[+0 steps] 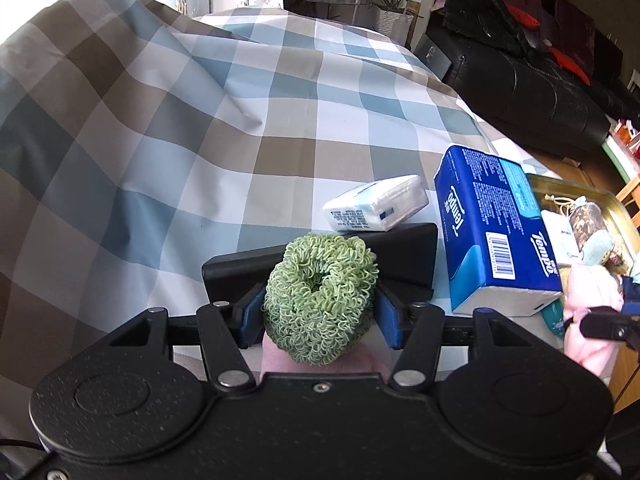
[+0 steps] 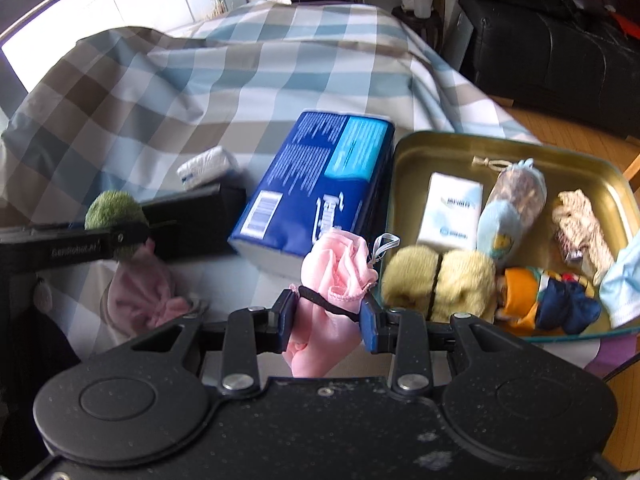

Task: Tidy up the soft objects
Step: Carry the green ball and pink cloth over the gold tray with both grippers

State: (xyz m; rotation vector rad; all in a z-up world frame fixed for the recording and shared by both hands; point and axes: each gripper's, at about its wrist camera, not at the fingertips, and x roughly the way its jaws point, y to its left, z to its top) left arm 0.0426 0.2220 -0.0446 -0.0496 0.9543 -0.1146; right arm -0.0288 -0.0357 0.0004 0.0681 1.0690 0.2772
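Green scrunchie (image 1: pixel 320 300) pinched in my left gripper (image 1: pixel 318 316) above checked cloth (image 1: pixel 160 140), pink cloth bundle (image 2: pixel 332 284) clamped in my right gripper (image 2: pixel 328 316) beside gold tin (image 2: pixel 440 148), blue tissue pack (image 1: pixel 492 228) reading "Tempo".
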